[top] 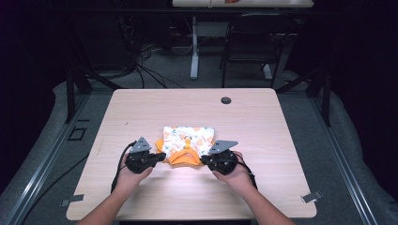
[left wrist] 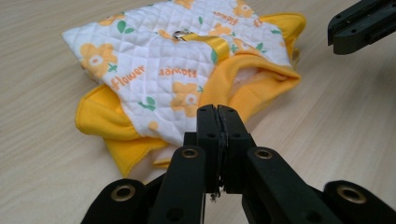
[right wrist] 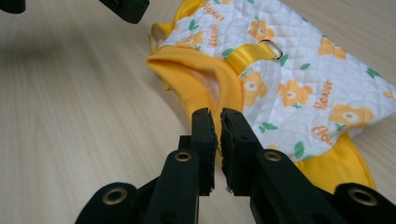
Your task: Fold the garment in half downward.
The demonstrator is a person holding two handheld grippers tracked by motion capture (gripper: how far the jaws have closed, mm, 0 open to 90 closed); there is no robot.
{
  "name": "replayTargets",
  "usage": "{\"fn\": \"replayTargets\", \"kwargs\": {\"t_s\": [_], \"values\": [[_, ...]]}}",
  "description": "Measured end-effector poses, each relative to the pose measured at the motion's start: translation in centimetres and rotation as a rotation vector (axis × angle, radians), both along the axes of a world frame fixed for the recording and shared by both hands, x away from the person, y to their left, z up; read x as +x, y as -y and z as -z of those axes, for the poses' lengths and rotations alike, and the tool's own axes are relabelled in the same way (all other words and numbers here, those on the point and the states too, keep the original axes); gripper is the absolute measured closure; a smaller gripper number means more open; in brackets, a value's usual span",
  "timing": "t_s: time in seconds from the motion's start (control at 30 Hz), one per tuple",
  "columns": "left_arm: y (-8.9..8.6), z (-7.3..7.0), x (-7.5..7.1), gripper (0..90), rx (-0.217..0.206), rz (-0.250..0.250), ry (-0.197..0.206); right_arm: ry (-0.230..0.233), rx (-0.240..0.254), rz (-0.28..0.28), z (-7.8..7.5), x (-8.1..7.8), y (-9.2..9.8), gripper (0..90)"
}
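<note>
A small quilted pet vest (top: pixel 187 138), white with orange flowers and yellow trim, lies flat on the table's near half. Its yellow strap carries a metal ring (left wrist: pixel 180 34) (right wrist: pixel 272 46). My left gripper (top: pixel 162 157) is at the vest's left edge; in the left gripper view its jaws (left wrist: pixel 217 109) are pressed together with nothing in them, just above the vest (left wrist: pixel 177 70). My right gripper (top: pixel 202 159) is at the vest's right edge. A narrow gap separates its jaws (right wrist: pixel 218 114), no cloth is pinched, and the yellow collar (right wrist: pixel 205 84) lies just beyond the tips.
The wooden table (top: pixel 141 108) has a cable hole (top: pixel 226 100) near its far edge. Metal clips (top: pixel 312 197) sit at the front corners. A black chair (top: pixel 256 42) and another table's leg (top: pixel 194 47) stand behind.
</note>
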State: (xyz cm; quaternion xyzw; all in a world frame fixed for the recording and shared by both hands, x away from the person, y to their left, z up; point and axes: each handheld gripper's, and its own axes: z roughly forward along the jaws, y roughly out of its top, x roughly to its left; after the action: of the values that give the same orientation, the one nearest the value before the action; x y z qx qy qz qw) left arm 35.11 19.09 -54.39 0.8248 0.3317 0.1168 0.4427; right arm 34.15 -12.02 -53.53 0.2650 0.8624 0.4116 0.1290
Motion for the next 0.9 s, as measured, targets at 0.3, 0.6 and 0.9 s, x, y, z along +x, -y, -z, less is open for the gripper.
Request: {"fn": "replayTargets", "kwargs": {"t_s": [0.3,0.6,0.9], "values": [[-0.6,0.3,-2.5,87.2,-0.02,0.041,-0.033,0.013,-0.006,-0.026,-0.3,-2.6,1.3,81.2],[-1.9,1.3,-4.1,83.6,-0.011,0.034,-0.036,0.001,0.01,-0.021,0.6,-3.4,2.2,77.5],[-2.7,2.2,-3.6,75.7,-0.031,-0.008,-0.044,0.015,-0.045,0.023,2.0,-3.0,2.5,70.6]]}}
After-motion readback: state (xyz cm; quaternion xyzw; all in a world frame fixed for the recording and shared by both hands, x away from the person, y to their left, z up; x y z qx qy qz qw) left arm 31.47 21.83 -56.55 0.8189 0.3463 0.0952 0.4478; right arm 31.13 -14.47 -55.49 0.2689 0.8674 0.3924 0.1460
